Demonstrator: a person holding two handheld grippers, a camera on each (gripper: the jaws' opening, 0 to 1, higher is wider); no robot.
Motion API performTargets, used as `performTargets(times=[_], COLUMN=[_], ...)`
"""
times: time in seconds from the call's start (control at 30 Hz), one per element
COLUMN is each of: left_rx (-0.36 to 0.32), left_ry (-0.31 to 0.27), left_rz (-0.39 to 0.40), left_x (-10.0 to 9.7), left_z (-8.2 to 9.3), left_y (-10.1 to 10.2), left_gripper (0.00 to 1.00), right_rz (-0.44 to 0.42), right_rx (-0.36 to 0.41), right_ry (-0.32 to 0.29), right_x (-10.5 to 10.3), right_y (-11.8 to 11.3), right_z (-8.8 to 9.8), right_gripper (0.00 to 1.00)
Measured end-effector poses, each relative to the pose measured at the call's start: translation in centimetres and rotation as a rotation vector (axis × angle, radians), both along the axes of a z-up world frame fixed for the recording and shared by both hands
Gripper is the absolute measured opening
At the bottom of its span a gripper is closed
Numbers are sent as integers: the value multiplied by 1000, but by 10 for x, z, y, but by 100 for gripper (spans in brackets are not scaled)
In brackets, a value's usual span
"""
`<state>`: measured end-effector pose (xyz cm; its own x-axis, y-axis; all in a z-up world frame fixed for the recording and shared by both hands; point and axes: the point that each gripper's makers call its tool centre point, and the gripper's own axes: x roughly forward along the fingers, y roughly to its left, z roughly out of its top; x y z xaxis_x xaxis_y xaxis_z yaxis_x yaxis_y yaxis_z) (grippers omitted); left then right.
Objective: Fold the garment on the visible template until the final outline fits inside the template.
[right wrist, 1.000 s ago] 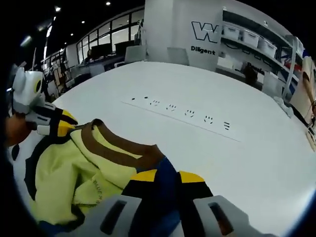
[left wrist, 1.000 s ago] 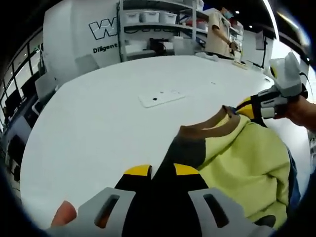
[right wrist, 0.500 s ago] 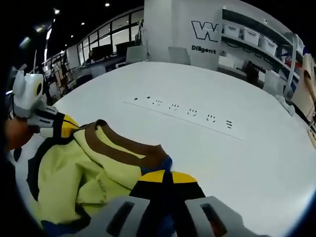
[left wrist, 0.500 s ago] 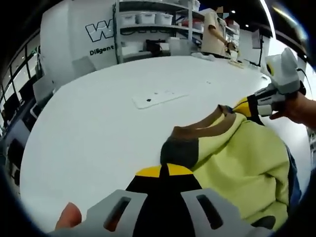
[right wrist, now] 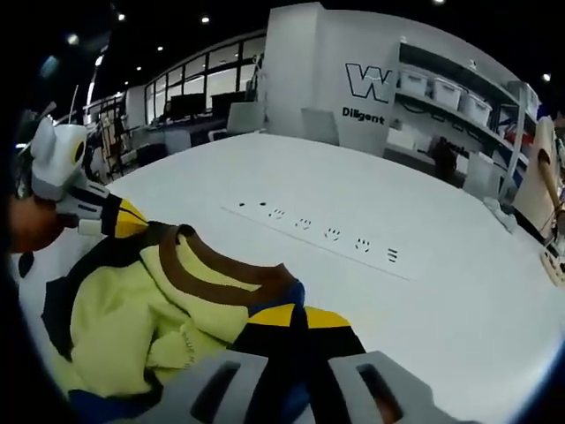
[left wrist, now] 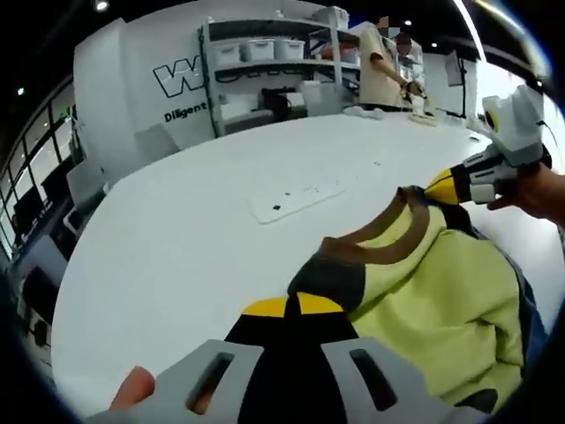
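A yellow-green garment (left wrist: 433, 291) with a brown collar (left wrist: 380, 240) lies bunched on the white table (left wrist: 177, 230). My left gripper (left wrist: 294, 306) is shut on a dark part of its edge, yellow tips pressed together. In the same view my right gripper (left wrist: 441, 187) comes in from the right, at the collar's far end. In the right gripper view the garment (right wrist: 115, 327) spreads to the left. My right gripper (right wrist: 300, 315) is shut on its blue and dark edge beside the collar (right wrist: 212, 274). My left gripper (right wrist: 125, 219) shows at the garment's far side, held by a hand.
A flat white socket plate (left wrist: 296, 196) is set into the table beyond the garment; a long strip of sockets (right wrist: 322, 234) shows in the right gripper view. Shelves with bins (left wrist: 265, 53) and a standing person (left wrist: 384, 71) are behind the table. Wide bare tabletop (right wrist: 424, 291) lies ahead.
The jaws of both grippers closed on the garment's edge about one second ago and have stayed shut. Both views have shifted a little with the hands; the collar sits slightly higher.
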<state>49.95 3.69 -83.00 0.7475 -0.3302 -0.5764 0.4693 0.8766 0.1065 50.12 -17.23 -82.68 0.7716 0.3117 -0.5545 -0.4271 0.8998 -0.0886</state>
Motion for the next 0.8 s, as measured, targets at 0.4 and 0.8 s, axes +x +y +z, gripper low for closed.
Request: performTargets(times=[0.4,0.8], left_rx=[75,164], left_ry=[-188,-174], left_rz=[-42,-33], left_x=[27,39], left_z=[43,18], left_y=[-3,-6], left_gripper=[4,4], right_rz=[-24,-39], right_rx=[-48,-116], right_ry=[-179,-128], right_x=[19,28], right_y=[-5,-3], right_z=[37,2], right_gripper=[0,0])
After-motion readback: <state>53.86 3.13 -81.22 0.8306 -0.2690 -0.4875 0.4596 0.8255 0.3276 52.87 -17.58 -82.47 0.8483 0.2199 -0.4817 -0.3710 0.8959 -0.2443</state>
